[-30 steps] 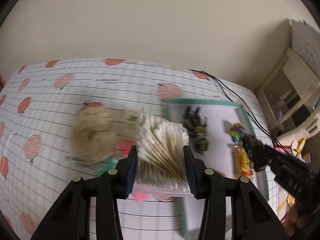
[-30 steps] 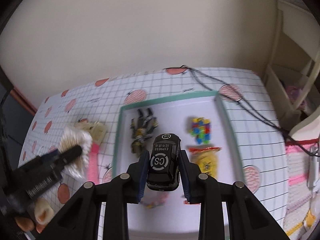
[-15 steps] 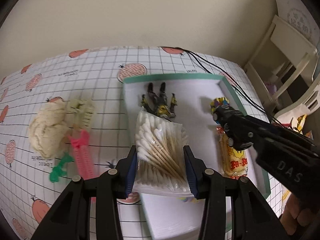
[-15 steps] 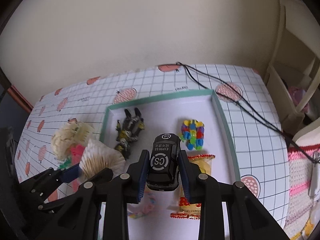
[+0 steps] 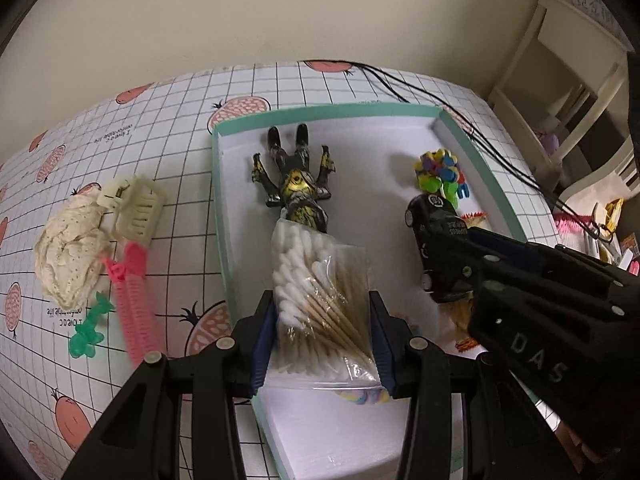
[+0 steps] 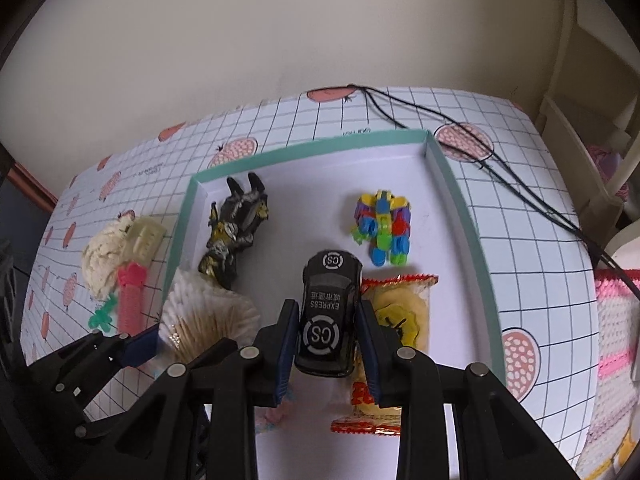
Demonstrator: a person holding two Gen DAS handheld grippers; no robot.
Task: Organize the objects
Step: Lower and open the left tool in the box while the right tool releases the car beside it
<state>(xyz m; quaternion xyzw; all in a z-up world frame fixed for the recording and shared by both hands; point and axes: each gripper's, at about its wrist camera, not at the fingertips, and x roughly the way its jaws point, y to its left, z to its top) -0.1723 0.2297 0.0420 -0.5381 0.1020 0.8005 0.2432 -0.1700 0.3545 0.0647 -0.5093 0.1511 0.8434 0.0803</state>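
Tray (image 6: 460, 208) already holding dark figure (image 6: 234, 228), block robot (image 6: 384, 226), snack packet (image 6: 394, 344); left gripper (image 5: 322, 334) clamping cotton-swab bag (image 5: 320, 296), right gripper (image 6: 326, 342) clamping toy car (image 6: 328, 316), both hovering over it; hair clips (image 5: 134, 236), cloth (image 5: 68, 252) waiting outside.

The toy car (image 6: 329, 316) reads "CS" and "EXPRESS"; the right gripper (image 5: 448, 256) reads "DAS".

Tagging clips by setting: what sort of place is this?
Probably a home room: a table under a fruit-print grid tablecloth by a plain wall, white shelving alongside, toys in a teal-rimmed tray.
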